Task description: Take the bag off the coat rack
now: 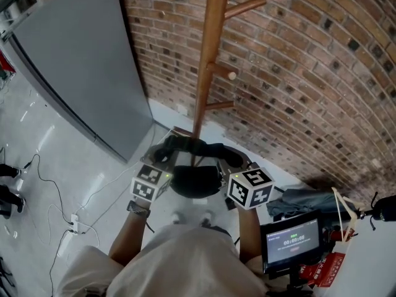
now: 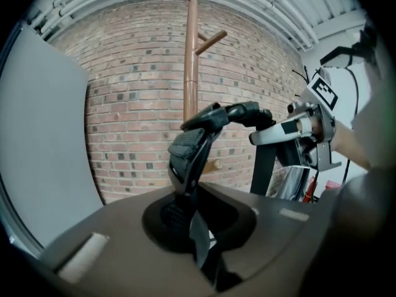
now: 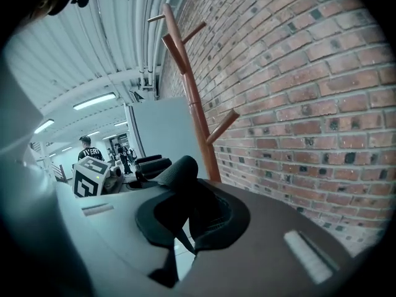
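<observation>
Clamped shut on the black strap [image 1: 198,147] at two points: left tool [image 1: 159,159] lower centre-left, right tool [image 1: 238,163] just right of it. Probably done to share the load and keep the bag [image 1: 195,181] slung level between them, at the foot of the coat rack [image 1: 207,60]. Unclear whether clear of the lowest peg; bag's underside and pole base hidden.

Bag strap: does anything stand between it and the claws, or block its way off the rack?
Nothing between: left claw and right claw are both shut on the strap. The rack's pole stands just behind it; whether a peg catches it is unclear.
</observation>
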{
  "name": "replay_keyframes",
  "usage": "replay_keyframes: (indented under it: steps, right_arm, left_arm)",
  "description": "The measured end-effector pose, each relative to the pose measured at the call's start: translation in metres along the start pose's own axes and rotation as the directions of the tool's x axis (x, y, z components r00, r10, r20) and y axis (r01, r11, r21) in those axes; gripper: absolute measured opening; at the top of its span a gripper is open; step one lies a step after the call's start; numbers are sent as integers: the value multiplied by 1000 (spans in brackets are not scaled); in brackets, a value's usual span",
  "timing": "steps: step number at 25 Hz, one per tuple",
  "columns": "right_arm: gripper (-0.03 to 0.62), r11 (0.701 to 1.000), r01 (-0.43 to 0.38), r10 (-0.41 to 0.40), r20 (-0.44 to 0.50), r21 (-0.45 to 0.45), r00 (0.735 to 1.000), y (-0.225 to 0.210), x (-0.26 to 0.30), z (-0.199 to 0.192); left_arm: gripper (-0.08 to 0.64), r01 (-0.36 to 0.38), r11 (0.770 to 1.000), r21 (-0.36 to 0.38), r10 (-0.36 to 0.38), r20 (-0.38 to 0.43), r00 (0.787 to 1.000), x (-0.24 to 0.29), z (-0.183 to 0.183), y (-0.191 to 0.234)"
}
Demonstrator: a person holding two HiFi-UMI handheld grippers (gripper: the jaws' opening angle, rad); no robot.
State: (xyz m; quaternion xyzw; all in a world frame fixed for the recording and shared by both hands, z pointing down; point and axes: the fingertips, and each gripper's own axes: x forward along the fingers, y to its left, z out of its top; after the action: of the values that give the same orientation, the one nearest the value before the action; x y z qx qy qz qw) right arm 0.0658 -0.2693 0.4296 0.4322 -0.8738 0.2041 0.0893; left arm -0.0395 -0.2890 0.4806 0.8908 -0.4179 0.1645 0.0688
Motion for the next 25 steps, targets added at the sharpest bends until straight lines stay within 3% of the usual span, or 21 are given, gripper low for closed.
replay_keyframes:
  steps: [8, 13, 20, 25]
  right_arm:
    - [5, 994, 3, 3, 51, -107, 999, 10, -19, 28]
    - [5, 994, -80, 88, 108, -72, 990, 25, -33, 45]
    - [5, 990, -119, 133, 191, -82, 973, 37, -52, 72]
    - [3, 983, -130, 154, 194, -130, 969, 45, -53, 79]
  left_arm:
    - [2, 8, 1000, 29, -10, 75, 997, -22, 33, -3]
    - [3, 5, 999, 36, -10, 132, 991, -36, 56, -7]
    - [2, -7, 999, 44, -2, 199, 980, -54, 82, -11]
    - [2, -14, 999, 50, 2, 232, 973, -61, 94, -12]
